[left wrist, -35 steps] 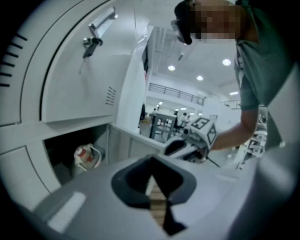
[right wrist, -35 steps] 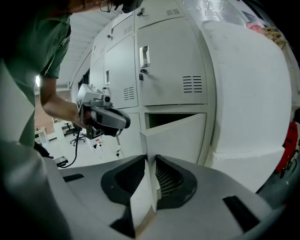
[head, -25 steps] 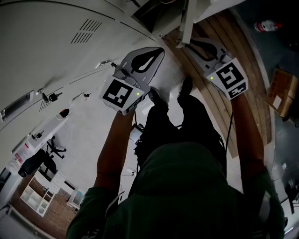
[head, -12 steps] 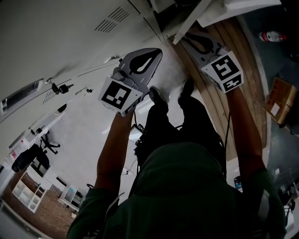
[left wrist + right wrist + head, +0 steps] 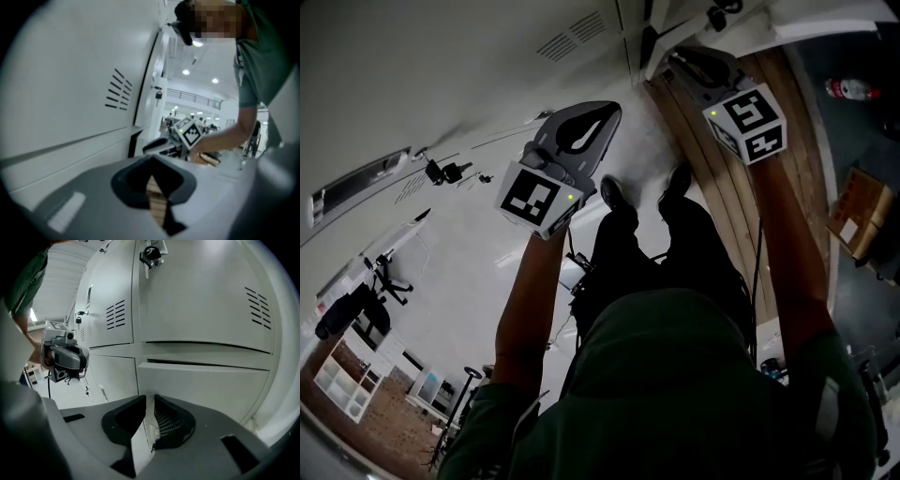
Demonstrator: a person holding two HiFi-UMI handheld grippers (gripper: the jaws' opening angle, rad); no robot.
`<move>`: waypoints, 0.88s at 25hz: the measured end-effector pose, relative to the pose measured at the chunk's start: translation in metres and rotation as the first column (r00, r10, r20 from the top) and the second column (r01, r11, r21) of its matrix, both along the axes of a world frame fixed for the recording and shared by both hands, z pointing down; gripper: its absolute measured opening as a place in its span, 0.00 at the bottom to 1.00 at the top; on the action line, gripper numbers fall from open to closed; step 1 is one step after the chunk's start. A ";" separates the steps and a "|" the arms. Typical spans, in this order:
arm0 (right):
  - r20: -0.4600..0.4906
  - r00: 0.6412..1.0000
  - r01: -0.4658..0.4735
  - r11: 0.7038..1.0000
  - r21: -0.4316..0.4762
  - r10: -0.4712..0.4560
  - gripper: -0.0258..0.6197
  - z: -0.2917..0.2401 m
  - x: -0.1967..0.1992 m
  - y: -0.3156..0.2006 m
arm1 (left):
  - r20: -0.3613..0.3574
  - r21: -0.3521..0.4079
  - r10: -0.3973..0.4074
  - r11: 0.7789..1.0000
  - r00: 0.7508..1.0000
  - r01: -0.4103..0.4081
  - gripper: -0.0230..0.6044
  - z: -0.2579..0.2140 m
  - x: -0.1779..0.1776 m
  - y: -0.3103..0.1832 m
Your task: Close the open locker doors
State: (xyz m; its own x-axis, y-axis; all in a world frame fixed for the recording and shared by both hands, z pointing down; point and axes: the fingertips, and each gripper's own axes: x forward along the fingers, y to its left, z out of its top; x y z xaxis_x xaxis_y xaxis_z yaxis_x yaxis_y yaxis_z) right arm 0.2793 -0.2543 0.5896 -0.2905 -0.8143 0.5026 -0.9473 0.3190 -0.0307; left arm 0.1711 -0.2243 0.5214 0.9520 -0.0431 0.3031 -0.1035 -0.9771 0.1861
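White locker fronts (image 5: pixel 441 84) fill the upper left of the head view. At the top, a low locker door (image 5: pixel 667 45) stands slightly ajar. In the right gripper view this door (image 5: pixel 206 380) juts out a little from the row. My right gripper (image 5: pixel 680 58) is at its free edge, and the jaws (image 5: pixel 147 399) look shut on that edge, which runs down into their narrow gap. My left gripper (image 5: pixel 609 111) hangs in front of the closed lockers. It is shut with nothing in it (image 5: pixel 151 159) and touches no door.
Keys hang in locks on closed doors (image 5: pixel 445 172) and on the door above the ajar one (image 5: pixel 151 254). A wooden floor strip (image 5: pixel 741 216) runs along the lockers. A bottle (image 5: pixel 848 89) and a cardboard box (image 5: pixel 860 211) lie to the right. The person's shoes (image 5: pixel 614 192) stand close to the lockers.
The dark opening beside the ajar door has narrowed. My right gripper has moved toward the lockers with the door edge. The left gripper has barely shifted.
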 end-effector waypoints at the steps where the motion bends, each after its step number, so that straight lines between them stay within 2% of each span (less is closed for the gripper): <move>1: -0.001 1.000 0.001 1.000 0.000 -0.001 0.12 0.001 -0.002 -0.005 | 0.000 0.000 -0.003 1.000 1.000 0.003 0.04 0.000 -0.002 -0.002; 8: -0.015 0.999 -0.032 0.999 0.000 0.032 0.11 0.004 -0.004 -0.040 | -0.007 0.000 -0.030 1.000 1.000 0.030 0.04 -0.006 -0.019 -0.011; 9: -0.019 0.999 -0.042 0.999 0.000 0.042 0.06 0.004 -0.003 -0.041 | -0.009 0.001 -0.031 1.000 0.999 0.031 0.04 -0.008 -0.021 -0.011; 22: -0.052 0.996 -0.072 0.996 -0.049 0.069 0.06 -0.011 -0.003 -0.036 | -0.054 0.049 -0.028 0.998 0.998 0.031 0.04 -0.051 -0.037 -0.002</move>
State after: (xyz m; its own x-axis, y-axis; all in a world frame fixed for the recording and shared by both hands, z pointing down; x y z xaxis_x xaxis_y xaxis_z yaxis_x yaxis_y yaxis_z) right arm 0.2761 -0.2904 0.5787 -0.2068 -0.8051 0.5559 -0.9680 0.2508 0.0031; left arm 0.1345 -0.2261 0.4700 0.9647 -0.0855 0.2490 -0.1239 -0.9820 0.1428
